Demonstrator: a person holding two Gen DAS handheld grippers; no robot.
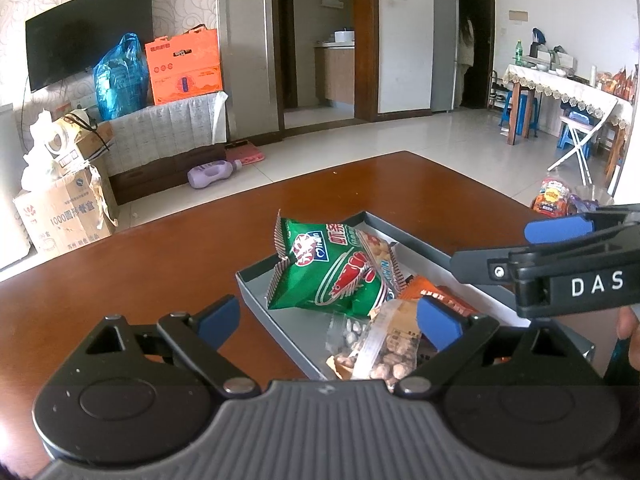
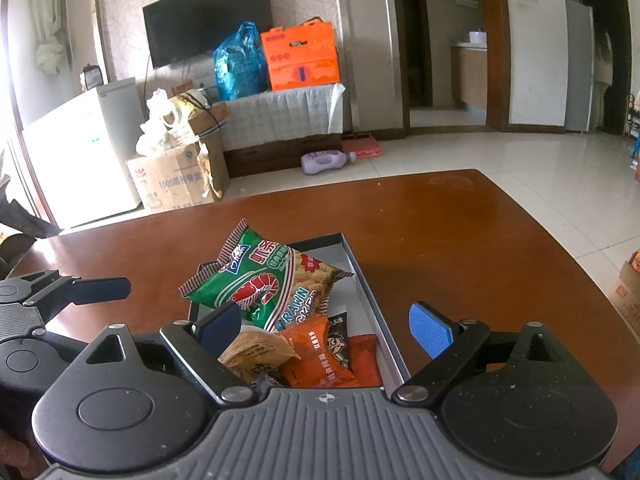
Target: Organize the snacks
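Observation:
A shallow grey box (image 1: pixel 256 292) (image 2: pixel 366 280) sits on the brown table (image 1: pixel 120 264) (image 2: pixel 480 248) and holds snacks. A green prawn cracker bag (image 1: pixel 332 272) (image 2: pixel 264 280) lies on top at the far end. A clear peanut bag (image 1: pixel 384 344), a tan packet (image 2: pixel 256 354) and orange packets (image 1: pixel 436 294) (image 2: pixel 316 356) lie nearer. My left gripper (image 1: pixel 328 318) is open and empty over the box's near left part. My right gripper (image 2: pixel 326 326) is open and empty over the near end; it enters the left wrist view (image 1: pixel 496 248) from the right.
More snack bags (image 1: pixel 554 198) lie off the table's far right. A cardboard box (image 2: pixel 628 300) stands on the floor at right. Beyond the table are a TV stand (image 2: pixel 280 120), a white fridge (image 2: pixel 84 152), cartons (image 2: pixel 176 176) and a purple bottle (image 2: pixel 326 161) on the floor.

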